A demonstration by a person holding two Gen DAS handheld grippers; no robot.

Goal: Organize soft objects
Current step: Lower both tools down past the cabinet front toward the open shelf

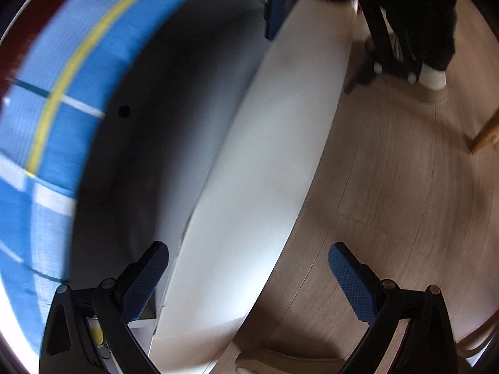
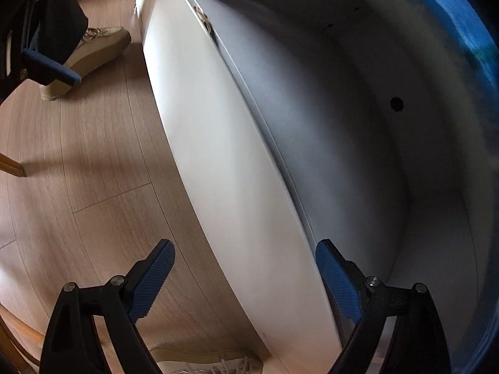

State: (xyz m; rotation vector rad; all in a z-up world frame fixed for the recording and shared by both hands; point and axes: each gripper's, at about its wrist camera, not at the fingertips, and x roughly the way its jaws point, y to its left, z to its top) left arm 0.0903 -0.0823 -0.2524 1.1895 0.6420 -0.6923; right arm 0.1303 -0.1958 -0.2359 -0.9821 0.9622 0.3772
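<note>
Evidently both tongs hang over an open white drawer, pointing steeply down. The left tongs point(image 1: 248, 268) stand wide apart with nothing between the pads; they straddle the drawer front point(image 1: 274, 162), one finger inside, one over the floor point(image 1: 405, 187). The right tongs point(image 2: 244, 263) are likewise spread wide and empty, straddling the same front panel point(image 2: 218, 155).

The soft thing in sight is a blue cloth point(image 1: 59, 118) with yellow and white stripes, lying at the far left beyond the drawer's rear wall in the left view; in the right view a blue edge point(image 2: 461, 21) shows at the far right, probably the same cloth. It is blurred, so its folds cannot be read.

I judge it light, limp and not fragile, unlikely to slip from the ribbed pads. A pinch at an edge or corner should do, with both tongs spaced apart so that it hangs flat rather than bunching.

Count: one cloth, one drawer with an interior point(image 2: 358, 155) that looks bare where visible, two tongs, and two pale shoes point(image 2: 93, 50).
</note>
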